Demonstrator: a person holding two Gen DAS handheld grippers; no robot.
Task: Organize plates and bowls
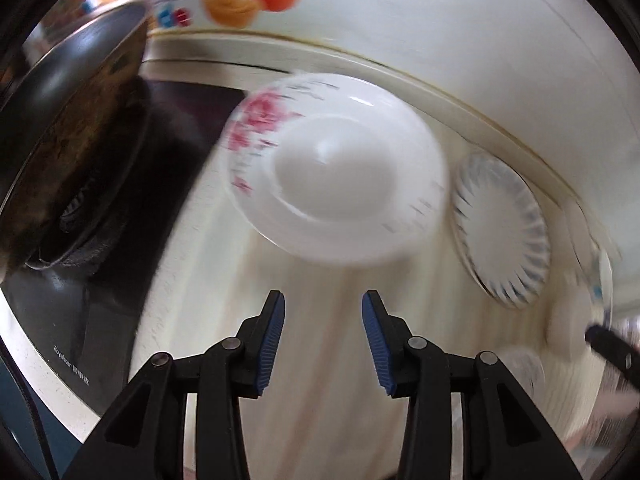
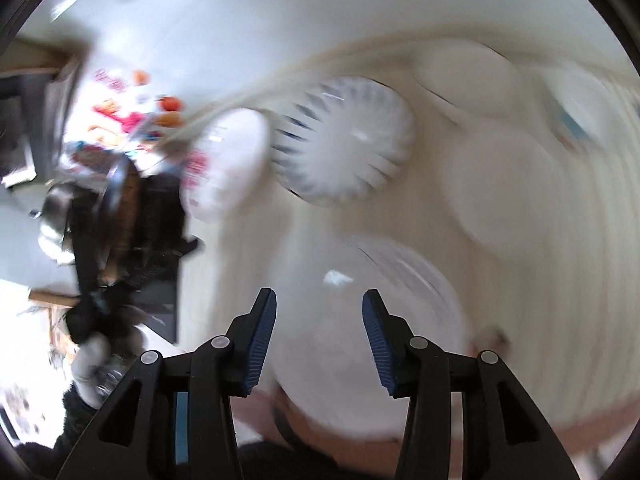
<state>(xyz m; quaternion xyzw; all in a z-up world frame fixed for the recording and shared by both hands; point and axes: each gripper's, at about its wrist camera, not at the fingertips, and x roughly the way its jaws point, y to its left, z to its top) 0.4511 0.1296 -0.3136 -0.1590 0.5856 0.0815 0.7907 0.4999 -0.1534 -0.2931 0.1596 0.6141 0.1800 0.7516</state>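
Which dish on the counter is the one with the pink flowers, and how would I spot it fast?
Start at the black stove on the left of the cream counter. Just right of it sits a white bowl, upside down, with a blue-striped plate on its other side. Only the bowl has pink flowers on its wall.

Blurred: right gripper point(image 2: 319, 312) jaws apart, nothing betw. them, over white plate point(image 2: 384, 288) at bottom centre; blue-rayed plate point(image 2: 344, 140) upper centre; pink-flowered bowl point(image 2: 228, 164) just left.
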